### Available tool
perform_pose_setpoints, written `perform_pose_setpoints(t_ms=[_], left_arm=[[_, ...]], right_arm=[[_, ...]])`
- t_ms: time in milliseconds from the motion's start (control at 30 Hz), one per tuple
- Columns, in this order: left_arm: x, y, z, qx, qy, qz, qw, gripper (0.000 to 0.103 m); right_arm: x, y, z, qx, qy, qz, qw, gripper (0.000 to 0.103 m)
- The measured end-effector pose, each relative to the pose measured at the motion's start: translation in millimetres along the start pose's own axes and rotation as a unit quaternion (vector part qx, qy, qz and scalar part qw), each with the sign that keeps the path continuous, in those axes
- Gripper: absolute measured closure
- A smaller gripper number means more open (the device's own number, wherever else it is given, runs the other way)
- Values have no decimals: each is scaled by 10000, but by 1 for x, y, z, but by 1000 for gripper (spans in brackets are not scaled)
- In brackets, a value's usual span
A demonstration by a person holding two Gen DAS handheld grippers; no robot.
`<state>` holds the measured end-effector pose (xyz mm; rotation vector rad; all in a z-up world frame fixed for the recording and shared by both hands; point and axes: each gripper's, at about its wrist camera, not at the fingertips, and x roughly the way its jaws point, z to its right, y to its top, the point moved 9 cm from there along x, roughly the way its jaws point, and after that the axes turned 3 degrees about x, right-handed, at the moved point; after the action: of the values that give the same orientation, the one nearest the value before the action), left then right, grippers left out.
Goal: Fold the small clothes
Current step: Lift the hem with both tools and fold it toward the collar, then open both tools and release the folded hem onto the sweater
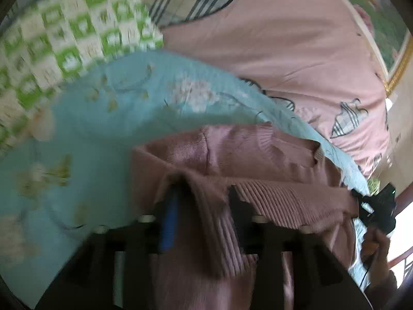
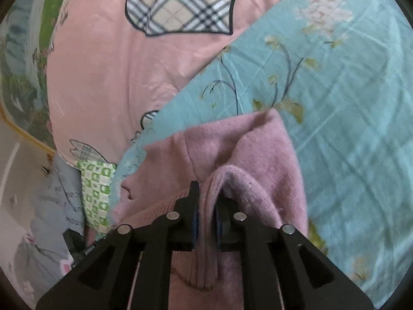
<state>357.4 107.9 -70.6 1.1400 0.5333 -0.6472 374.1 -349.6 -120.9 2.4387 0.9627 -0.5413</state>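
A dusty-pink knit sweater (image 1: pixel 258 152) lies on a light blue flowered sheet (image 1: pixel 103 134). In the left wrist view my left gripper (image 1: pixel 202 204) stands open low over the sweater. Its ribbed hem (image 1: pixel 289 201) drapes loosely between the two fingers, and one blue pad (image 1: pixel 169 222) shows bare. In the right wrist view my right gripper (image 2: pixel 207 206) is shut on an upright fold of the same sweater (image 2: pixel 232 149), with the knit filling the narrow gap between its pads. That gripper and the hand holding it (image 1: pixel 376 242) also show at the right edge of the left wrist view.
A pink quilt (image 2: pixel 103 64) with plaid heart patches lies behind the blue sheet. A green-and-white checked cloth (image 1: pixel 64 38) sits beyond the sheet at the left. A grey printed garment (image 2: pixel 56 201) lies by the bed edge, with the floor past it.
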Motion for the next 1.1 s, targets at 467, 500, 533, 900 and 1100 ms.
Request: perform_pose_setpoints(t_ms=[467, 500, 533, 900, 1100], left_arm=[[5, -102, 135, 2550, -612, -1260, 9567, 53], [14, -99, 129, 2636, -447, -1340, 9543, 54], [21, -95, 124, 2656, -382, -1404, 9530, 54], [77, 40, 47, 1609, 770, -597, 9822, 63], [65, 73, 8, 555, 724, -259, 9955, 62]], right_arm=[[19, -163, -117, -3534, 221, -2029, 9129, 73], [27, -160, -111, -3575, 48, -2063, 9108, 73], [34, -153, -105, -3597, -137, -2029, 9106, 73], [59, 7, -47, -2097, -1109, -82, 9714, 77], [32, 39, -27, -1020, -1094, 695, 9863, 76]])
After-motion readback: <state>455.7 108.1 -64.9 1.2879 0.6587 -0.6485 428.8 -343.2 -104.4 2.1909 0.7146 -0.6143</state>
